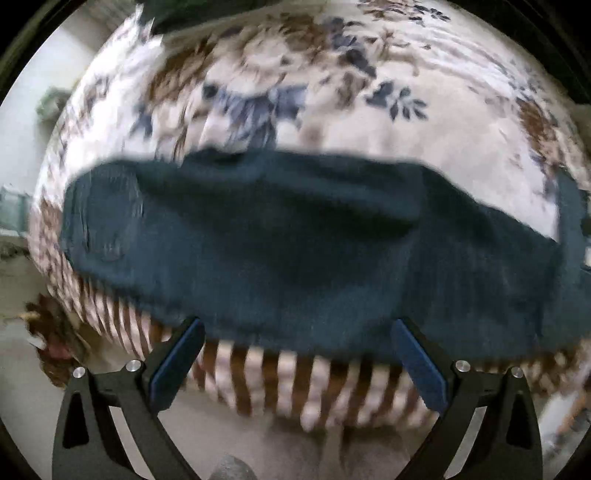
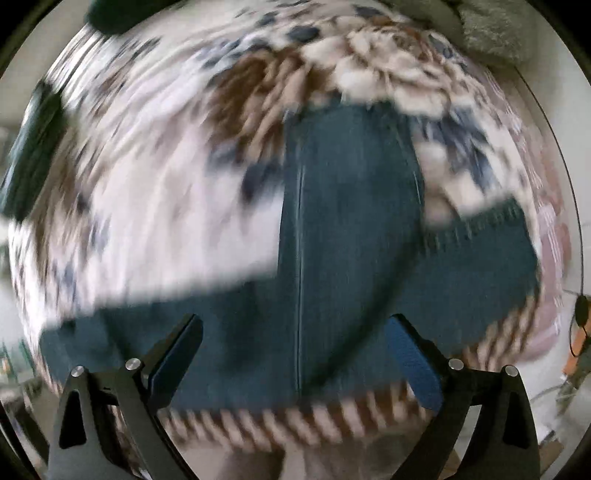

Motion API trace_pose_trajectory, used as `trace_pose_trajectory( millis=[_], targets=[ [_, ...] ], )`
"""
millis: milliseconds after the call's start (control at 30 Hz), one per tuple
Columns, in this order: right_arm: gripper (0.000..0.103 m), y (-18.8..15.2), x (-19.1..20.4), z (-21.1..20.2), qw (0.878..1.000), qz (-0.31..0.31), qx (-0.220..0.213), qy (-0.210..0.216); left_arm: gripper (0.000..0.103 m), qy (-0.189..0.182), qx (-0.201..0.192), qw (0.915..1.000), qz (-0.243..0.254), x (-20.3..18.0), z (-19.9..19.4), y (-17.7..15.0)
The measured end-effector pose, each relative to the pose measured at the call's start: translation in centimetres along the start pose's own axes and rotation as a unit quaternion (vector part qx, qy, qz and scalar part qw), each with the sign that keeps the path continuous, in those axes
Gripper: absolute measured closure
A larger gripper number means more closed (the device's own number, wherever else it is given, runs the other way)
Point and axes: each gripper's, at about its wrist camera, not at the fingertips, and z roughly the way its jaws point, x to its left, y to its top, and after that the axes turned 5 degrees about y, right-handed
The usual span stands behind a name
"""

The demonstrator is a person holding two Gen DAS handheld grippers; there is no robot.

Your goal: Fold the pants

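Dark teal pants (image 1: 280, 243) lie across a floral bedspread (image 1: 332, 92) near the bed's front edge. In the left wrist view they stretch left to right. My left gripper (image 1: 297, 332) is open and empty, just above the pants' near edge. In the right wrist view the pants (image 2: 351, 221) show a leg running away from me with a seam, and more fabric to both sides. My right gripper (image 2: 293, 328) is open and empty over the pants. Both views are blurred by motion.
The bedspread has a brown-and-white striped border (image 1: 295, 380) hanging over the bed's front edge. Pale floor (image 1: 207, 435) lies below. A grey-green fuzzy cloth (image 2: 495, 33) sits at the far right of the bed. A dark item (image 2: 33, 155) is at the left.
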Motion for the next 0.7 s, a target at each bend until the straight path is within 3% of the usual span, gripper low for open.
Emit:
trace_pose_trajectory(
  millis=[67,133,167,200,267,367,467,567,700],
  targets=[
    [0.006,2.9,-0.1,1.8,1.000,0.003,-0.003,-0.031,0.000,0.017,-0.012,0.9997,0.016,-1.5,0.4,1.5],
    [0.025,5.4,0.5,4.3,0.996,-0.019,0.010,-0.082,0.000,0.020,-0.010,0.9994,0.025,-3.2,0.8,2.8],
    [0.060,5.9,0.5,5.1,0.993,-0.033,0.018,-0.112,0.000,0.015,-0.010,0.9995,0.027,-3.7,0.7,3.1],
    [0.087,5.9,0.2,5.0,0.992,-0.032,0.014,-0.121,0.000,0.012,-0.013,0.9994,0.030,-4.1,0.4,3.3],
    [0.091,4.7,-2.1,2.3,0.996,0.009,-0.033,-0.088,0.000,0.002,-0.020,0.9992,0.033,-4.6,-0.5,3.4],
    [0.091,1.2,-7.4,-2.6,0.991,0.079,-0.091,-0.065,0.000,-0.007,-0.019,0.9993,0.032,-5.1,-1.3,2.1],
    [0.091,-3.7,-15.1,-4.1,0.979,0.188,-0.074,-0.017,0.000,-0.020,-0.005,0.9995,0.024,-5.6,-1.3,0.7],
    [0.091,-7.9,-20.6,-2.0,0.958,0.276,-0.048,0.056,0.000,-0.024,0.013,0.9991,0.032,-7.1,-0.5,-0.3],
    [0.090,-10.1,-23.8,-0.5,0.934,0.319,-0.046,0.152,0.000,-0.025,0.019,0.9983,0.049,-8.5,0.4,-0.6]
  ],
)
